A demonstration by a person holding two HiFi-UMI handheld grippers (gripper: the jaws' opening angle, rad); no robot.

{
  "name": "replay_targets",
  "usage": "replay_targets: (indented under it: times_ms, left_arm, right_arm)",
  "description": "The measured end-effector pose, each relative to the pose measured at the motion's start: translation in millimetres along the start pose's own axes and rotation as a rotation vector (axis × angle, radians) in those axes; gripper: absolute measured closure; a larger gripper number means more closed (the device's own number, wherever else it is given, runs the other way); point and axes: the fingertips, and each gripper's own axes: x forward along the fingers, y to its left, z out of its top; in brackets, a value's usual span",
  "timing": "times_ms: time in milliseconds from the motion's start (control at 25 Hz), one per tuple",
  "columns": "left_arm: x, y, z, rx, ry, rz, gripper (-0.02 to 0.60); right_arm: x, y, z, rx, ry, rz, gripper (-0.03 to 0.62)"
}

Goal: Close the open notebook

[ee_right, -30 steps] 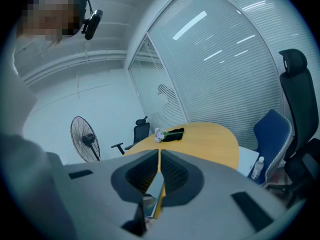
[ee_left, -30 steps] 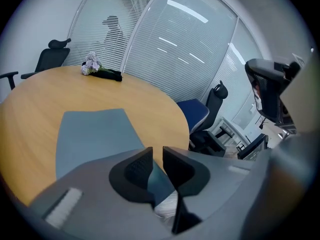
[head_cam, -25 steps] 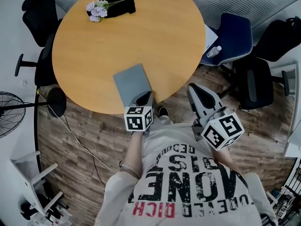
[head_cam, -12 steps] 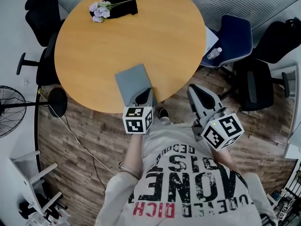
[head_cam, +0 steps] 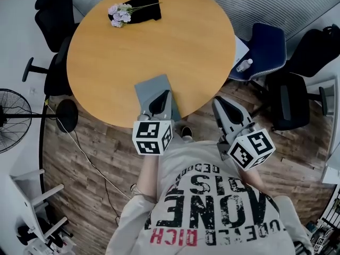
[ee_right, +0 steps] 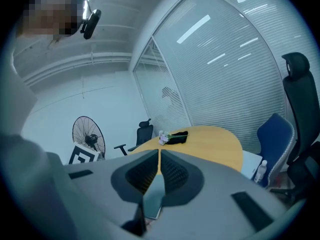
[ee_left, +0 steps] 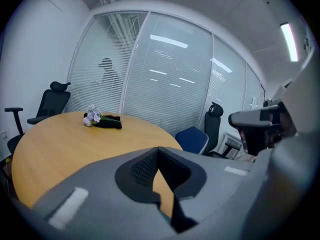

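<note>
The grey notebook (head_cam: 151,90) lies closed and flat on the round wooden table (head_cam: 133,52), close to the near edge. My left gripper (head_cam: 164,94) hangs over the notebook's near right part, jaws shut with nothing between them. In the left gripper view the left gripper (ee_left: 159,149) points across the table (ee_left: 60,139), and the notebook is hidden below it. My right gripper (head_cam: 217,101) is off the table's right edge, also shut and empty. In the right gripper view a strip of the notebook (ee_right: 152,199) shows below the right gripper (ee_right: 159,152).
A bunch of pale flowers (head_cam: 120,14) on a black cloth (head_cam: 142,9) lies at the table's far side. A blue chair (head_cam: 264,47) with a bottle (head_cam: 244,65) stands to the right, black office chairs (head_cam: 53,20) to the left and right, and a fan (head_cam: 8,120) at far left.
My left gripper has lifted up off the notebook's near edge, its marker cube now larger and further left in the head view. The notebook stays closed. The right gripper has not moved.
</note>
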Motion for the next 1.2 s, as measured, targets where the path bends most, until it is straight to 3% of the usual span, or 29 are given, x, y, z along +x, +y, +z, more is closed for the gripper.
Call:
replay_targets:
  times_ms: [440, 760, 1200]
  left_arm:
    - [-32.2, 4.7, 56.1, 0.045, -0.150, 0.052, 0.572]
    - [-62.9, 3.0, 95.3, 0.120, -0.265, 0.104, 0.572]
    - [-105.8, 7.3, 141.6, 0.147, -0.417, 0.143, 0.571]
  right_arm:
    - [11.5, 18.2, 4.3, -0.031, 0.005, 0.067, 0.574]
    - [20.4, 31.2, 5.8, -0.041, 0.003, 0.111, 0.574]
    - [34.8, 54.8, 30.5, -0.062, -0.046, 0.147, 0.574]
